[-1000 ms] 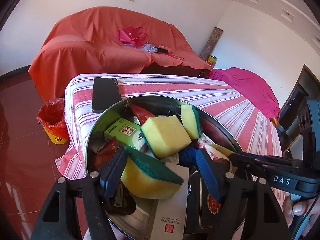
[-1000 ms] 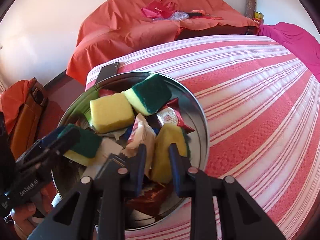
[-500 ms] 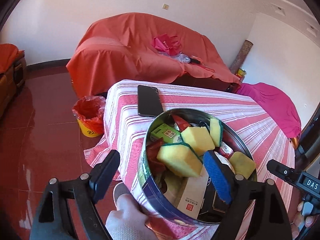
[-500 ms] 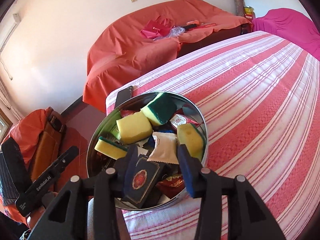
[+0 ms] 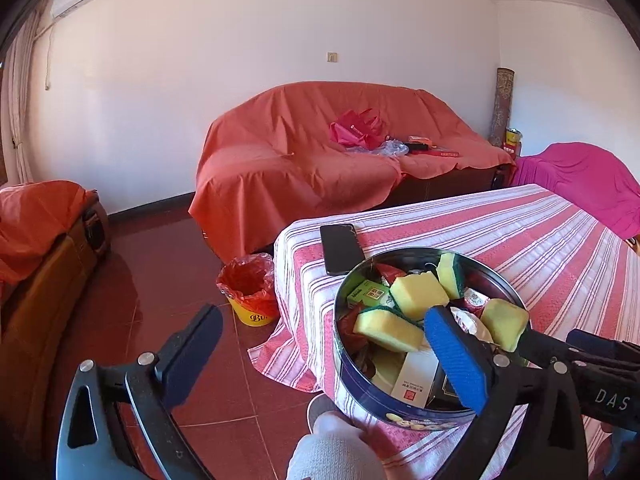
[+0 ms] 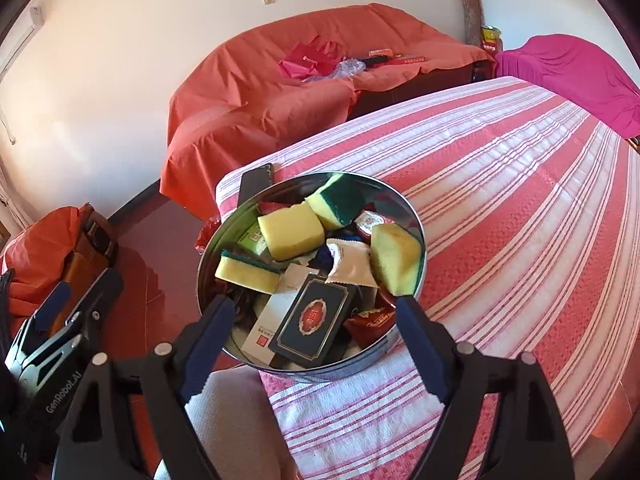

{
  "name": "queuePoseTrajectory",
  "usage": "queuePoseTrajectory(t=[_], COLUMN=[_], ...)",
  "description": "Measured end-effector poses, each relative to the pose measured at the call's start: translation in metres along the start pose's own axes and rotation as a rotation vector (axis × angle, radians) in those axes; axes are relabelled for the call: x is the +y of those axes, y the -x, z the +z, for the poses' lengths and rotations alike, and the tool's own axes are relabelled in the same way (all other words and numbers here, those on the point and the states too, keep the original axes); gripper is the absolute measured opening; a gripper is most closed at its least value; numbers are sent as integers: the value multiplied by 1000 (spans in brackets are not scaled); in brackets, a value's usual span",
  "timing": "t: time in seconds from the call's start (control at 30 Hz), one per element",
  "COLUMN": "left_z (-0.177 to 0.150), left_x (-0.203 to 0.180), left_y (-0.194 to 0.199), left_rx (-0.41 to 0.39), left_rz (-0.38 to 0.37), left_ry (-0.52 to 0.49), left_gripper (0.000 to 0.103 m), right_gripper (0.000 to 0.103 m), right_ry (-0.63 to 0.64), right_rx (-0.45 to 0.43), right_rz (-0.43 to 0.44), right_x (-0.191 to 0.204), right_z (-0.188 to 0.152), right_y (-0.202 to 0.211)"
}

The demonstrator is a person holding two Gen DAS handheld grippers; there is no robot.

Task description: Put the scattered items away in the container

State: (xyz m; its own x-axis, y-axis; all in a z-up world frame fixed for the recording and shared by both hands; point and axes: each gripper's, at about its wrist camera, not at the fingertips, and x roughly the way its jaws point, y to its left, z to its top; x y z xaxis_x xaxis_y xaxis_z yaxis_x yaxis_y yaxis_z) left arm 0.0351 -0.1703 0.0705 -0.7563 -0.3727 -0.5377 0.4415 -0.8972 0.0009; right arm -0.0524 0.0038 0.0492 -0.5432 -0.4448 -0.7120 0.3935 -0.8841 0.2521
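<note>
Round tin at counter corner, packed with sponges and packets; lower contents buried. Left gripper and right gripper: jaws just opened wide, nothing pinched. Phone half hidden behind tin.

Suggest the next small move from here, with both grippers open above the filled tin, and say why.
Probably draw both grippers clear and stop, or check the phone. The left gripper and right gripper have just been opening, with nothing between their fingers. The sponges, packets and boxes all lie inside the round tin, and only the phone rests on the striped tablecloth beside it.
</note>
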Motion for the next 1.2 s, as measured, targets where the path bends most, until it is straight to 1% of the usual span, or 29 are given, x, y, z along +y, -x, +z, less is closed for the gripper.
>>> queuePoseTrajectory(t=[0.07,0.13,0.23,0.33,0.4,0.47,0.53,0.7,0.9,1.03,1.2], left_z=[-2,-4,-6,-8,-10,-10,-9,-8,-7,-4,-5], left_x=[2,5,10,14,15,15,15,15,13,15,16], left_y=[1,-3,-6,-7,-5,-1,0,-7,-5,-5,-9], left_rx=[32,70,113,149,157,152,158,225,215,210,234], left_rz=[24,47,42,45,48,75,76,66,72,67,54], left_ry=[12,23,43,71,74,70,61,56,46,60,86], left_gripper=[102,102,102,102,102,102,102,102,102,102,102], right_gripper=[85,85,85,86,86,86,86,86,86,86,86], right_ry=[20,31,48,81,93,96,102,103,96,90,83], right_rx=[3,10,10,13,11,8,7,16,18,16,28], right_rz=[-1,-20,-38,-91,-105,-114,-121,-126,-124,-119,-108], right_x=[7,13,19,24,27,29,29,29,28,26,25], right_z=[-4,-7,-12,-14,-16,-17,-17,-18,-16,-15,-16], right_y=[1,1,2,2,3,3,2,0,-1,-2,-6])
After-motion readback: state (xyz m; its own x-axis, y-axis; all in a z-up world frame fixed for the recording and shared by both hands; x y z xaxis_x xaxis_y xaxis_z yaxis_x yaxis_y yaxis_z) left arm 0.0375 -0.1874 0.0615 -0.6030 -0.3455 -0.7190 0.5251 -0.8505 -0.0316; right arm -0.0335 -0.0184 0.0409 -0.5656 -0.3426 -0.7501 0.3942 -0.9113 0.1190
